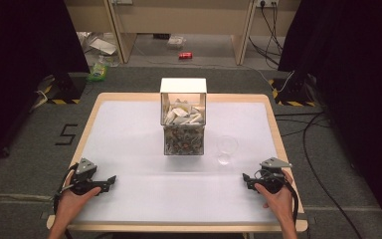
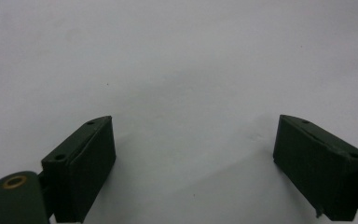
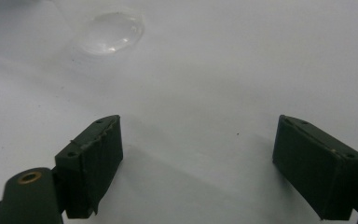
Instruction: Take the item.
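A clear box with a white lid flap stands at the table's middle back, filled with white and mixed small pieces. To its right, a clear plastic cup sits upright on the white table top; its base appears at the upper left of the right gripper view. My left gripper rests near the front left, held by a hand, jaws wide apart over bare table. My right gripper rests near the front right, jaws equally wide, nothing between them, a short way from the cup.
The white table top has a wooden rim. Beyond its far edge lie floor clutter, a red can and a green packet. Cables run over the floor on the right.
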{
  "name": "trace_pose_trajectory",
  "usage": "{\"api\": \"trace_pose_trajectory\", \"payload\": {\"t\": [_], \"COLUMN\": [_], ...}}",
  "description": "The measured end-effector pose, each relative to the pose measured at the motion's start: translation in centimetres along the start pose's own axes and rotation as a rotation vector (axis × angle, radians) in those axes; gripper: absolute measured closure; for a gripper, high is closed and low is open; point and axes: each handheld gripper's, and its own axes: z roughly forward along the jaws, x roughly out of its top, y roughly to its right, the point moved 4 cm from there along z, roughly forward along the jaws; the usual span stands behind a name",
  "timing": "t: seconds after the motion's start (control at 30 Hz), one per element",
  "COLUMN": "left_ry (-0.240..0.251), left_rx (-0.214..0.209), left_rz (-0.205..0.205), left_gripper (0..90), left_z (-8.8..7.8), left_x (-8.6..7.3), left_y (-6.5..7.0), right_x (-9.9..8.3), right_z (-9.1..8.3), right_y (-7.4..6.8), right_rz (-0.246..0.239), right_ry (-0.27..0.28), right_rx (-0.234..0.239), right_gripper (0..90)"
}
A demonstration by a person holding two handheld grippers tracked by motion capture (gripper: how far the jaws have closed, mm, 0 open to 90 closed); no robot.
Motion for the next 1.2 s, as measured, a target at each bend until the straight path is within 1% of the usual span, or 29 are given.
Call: {"api": "trace_pose_trajectory", "payload": {"t": [0.03, 0.07, 0.17, 0.23, 0.3, 0.4, 0.43, 0.5, 0.53, 0.57, 0.67, 0.8, 0.87, 0.9, 0.97, 1.13, 1.2], "left_ry": [0.000, 0.000, 0.000, 0.000, 0.000, 0.000, 0.000, 0.000, 0.000, 0.000, 0.000, 0.000, 0.000, 0.000, 0.000, -0.001, 0.000], "left_rx": [0.000, 0.000, 0.000, -0.001, -0.001, -0.001, -0.001, -0.001, -0.001, -0.001, -0.001, -0.001, -0.001, -0.001, -0.001, -0.005, -0.006], "left_rz": [0.000, 0.000, -0.001, -0.001, -0.001, -0.001, -0.001, -0.001, -0.001, -0.001, -0.001, -0.001, -0.001, -0.001, -0.001, -0.005, -0.005], "left_gripper": [12.0, 12.0, 12.0, 12.0, 12.0, 12.0, 12.0, 12.0, 12.0, 12.0, 12.0, 12.0, 12.0, 12.0, 12.0, 12.1, 11.9], "left_z": [0.0, 0.0, 0.0, 0.0, 0.0, 0.0, 0.0, 0.0, 0.0, 0.0, 0.0, 0.0, 0.0, 0.0, 0.0, 0.0, 0.0], "left_x": [0.0, 0.0, 0.0, 0.0, 0.0, 0.0, 0.0, 0.0, 0.0, 0.0, 0.0, 0.0, 0.0, 0.0, 0.0, 0.0, 0.0], "left_y": [0.0, 0.0, 0.0, 0.0, 0.0, 0.0, 0.0, 0.0, 0.0, 0.0, 0.0, 0.0, 0.0, 0.0, 0.0, 0.0, 0.0], "right_x": [0.0, 0.0, 0.0, 0.0, 0.0, 0.3, 0.4, 0.5, 0.8, 0.9, 1.3, 1.8, 1.9, 2.1, 2.3, 3.2, 3.6], "right_z": [-0.1, -0.2, -0.3, -0.3, -0.3, -0.7, -0.8, -0.9, -1.3, -1.4, -1.9, -2.4, -2.4, -2.8, -2.9, -3.9, -4.3], "right_y": [0.1, 0.1, 0.1, 0.2, 0.2, 0.1, 0.2, 0.2, 0.1, 0.0, -0.2, -0.6, -0.6, -0.8, -0.9, -1.2, -1.5], "right_rz": [0.002, 0.015, 0.008, -0.006, -0.008, -0.003, -0.010, -0.009, -0.005, -0.001, -0.008, -0.007, -0.014, -0.008, -0.011, -0.024, -0.021], "right_ry": [0.010, 0.012, 0.021, 0.025, 0.027, 0.043, 0.052, 0.060, 0.080, 0.088, 0.118, 0.135, 0.142, 0.152, 0.160, 0.196, 0.213], "right_rx": [0.006, 0.008, 0.009, 0.001, -0.001, -0.016, -0.021, -0.023, -0.029, -0.031, -0.032, -0.037, -0.038, -0.033, -0.031, -0.030, -0.025], "right_gripper": [16.9, 16.9, 16.5, 16.5, 16.5, 17.5, 17.7, 17.8, 18.2, 18.4, 20.5, 21.9, 22.3, 22.6, 22.8, 23.4, 23.5]}}
